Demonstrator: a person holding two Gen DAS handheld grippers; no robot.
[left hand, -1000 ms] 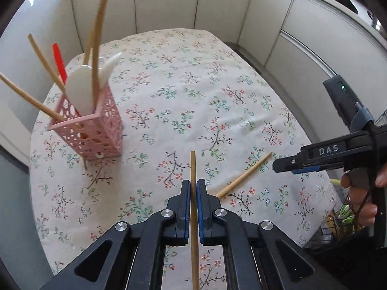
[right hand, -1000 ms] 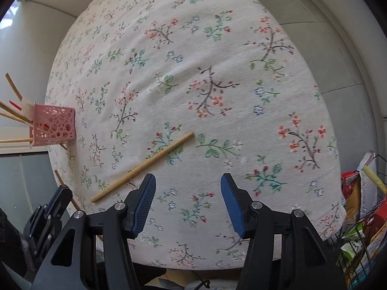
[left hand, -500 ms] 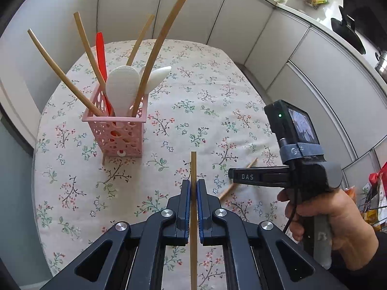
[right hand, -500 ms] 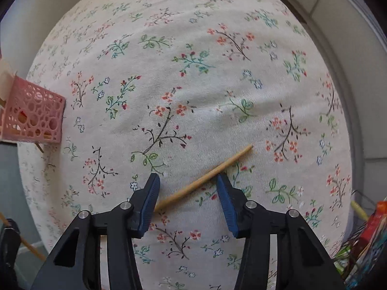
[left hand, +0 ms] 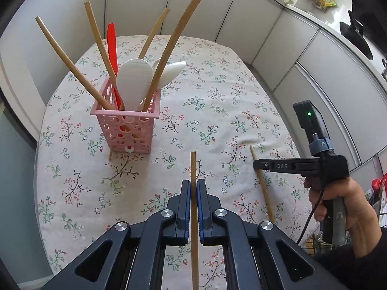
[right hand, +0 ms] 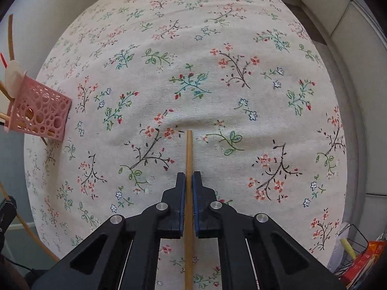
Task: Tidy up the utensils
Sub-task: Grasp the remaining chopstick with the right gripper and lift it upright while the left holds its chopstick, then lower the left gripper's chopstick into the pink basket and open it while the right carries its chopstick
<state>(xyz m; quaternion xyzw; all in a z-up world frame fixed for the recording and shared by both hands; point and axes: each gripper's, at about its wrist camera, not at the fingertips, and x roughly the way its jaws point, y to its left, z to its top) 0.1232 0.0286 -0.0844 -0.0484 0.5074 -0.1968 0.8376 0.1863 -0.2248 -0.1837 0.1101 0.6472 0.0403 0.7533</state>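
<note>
Covering the whole scene is one oval table w/ floral cloth [left hand: 217,91]. One pink perforated plastic holder [left hand: 125,130] stands upright on it, far left; inside: five bamboo sticks, one red spatula [left hand: 111,46], two white rice paddles [left hand: 135,77]. Left gripper [left hand: 193,191] has jaws clamped on one bamboo chopstick [left hand: 193,169], stick pointing fwd above the cloth, well short of the holder. Right gripper [right hand: 189,183], jaws pinched together on a second bamboo chopstick [right hand: 189,152] whose far end sits at cloth level. Right hand [left hand: 336,200] wraps the pistol grip, gripper held level, pointing left.
</note>
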